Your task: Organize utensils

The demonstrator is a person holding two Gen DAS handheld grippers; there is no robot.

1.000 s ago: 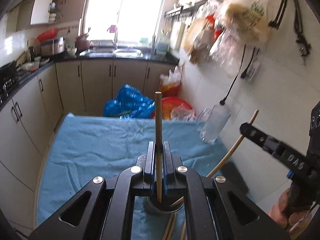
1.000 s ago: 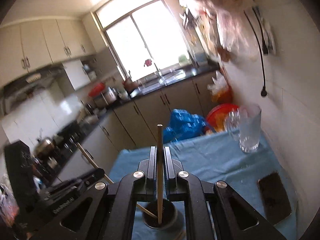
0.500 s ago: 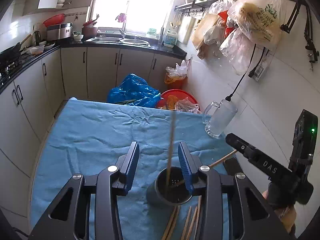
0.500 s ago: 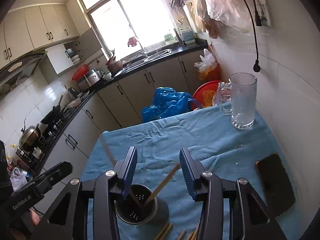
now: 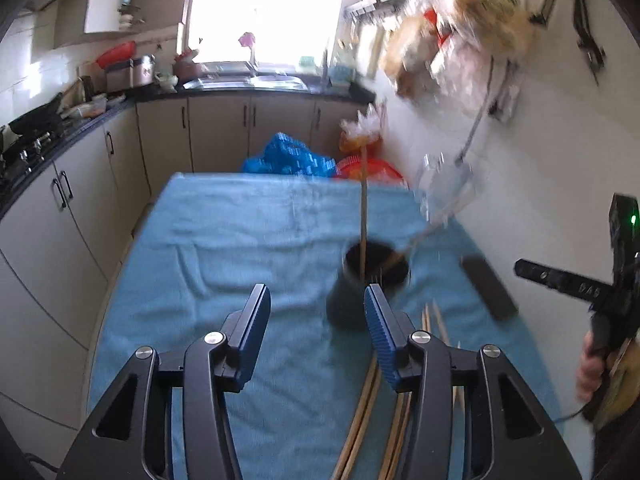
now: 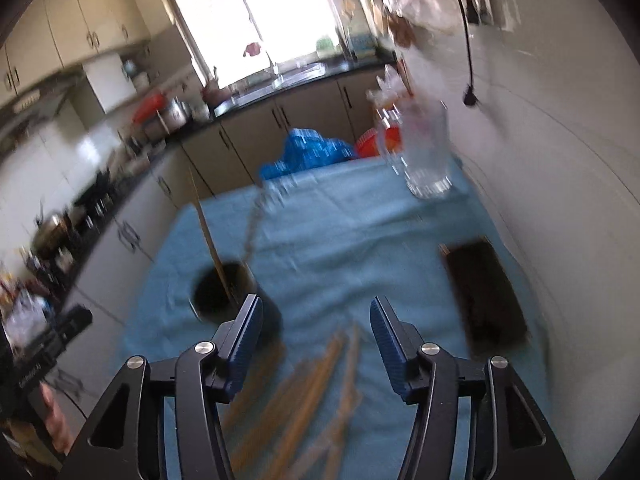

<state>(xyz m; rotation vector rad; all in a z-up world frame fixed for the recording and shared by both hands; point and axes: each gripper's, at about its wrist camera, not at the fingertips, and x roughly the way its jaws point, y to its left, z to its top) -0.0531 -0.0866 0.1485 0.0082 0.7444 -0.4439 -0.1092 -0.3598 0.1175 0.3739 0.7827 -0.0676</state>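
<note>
Both of our grippers have backed off the dark holder (image 5: 370, 276) since a second ago, when each was clamped on a chopstick directly above it; those two sticks now stand in the holder, one nearly upright (image 5: 363, 216), the other leaning toward the wall (image 5: 436, 224). Our left gripper (image 5: 316, 328) hangs with its jaws spread wide and nothing between them, the holder just ahead and to the right. Our right gripper (image 6: 316, 336) is likewise wide open and empty, above the loose chopsticks (image 6: 316, 384) that lie on the blue cloth (image 5: 224, 240) near the holder's base.

Most of the task seems to remain, since that bundle still lies flat. We judge the main risk to be the holder itself: it looks light and tall, with long sticks leaning out, so a jaw brushing a stick or the rim on the way down could tip it. Thin sticks lying close together on soft cloth may also come up in pairs or slip.

A glass mug (image 6: 426, 156) stands at the far right of the cloth, well apart. A dark phone-like slab (image 6: 486, 292) lies to the right, near the wall, beside our right gripper's path. Motion blur hides how many sticks are left.
</note>
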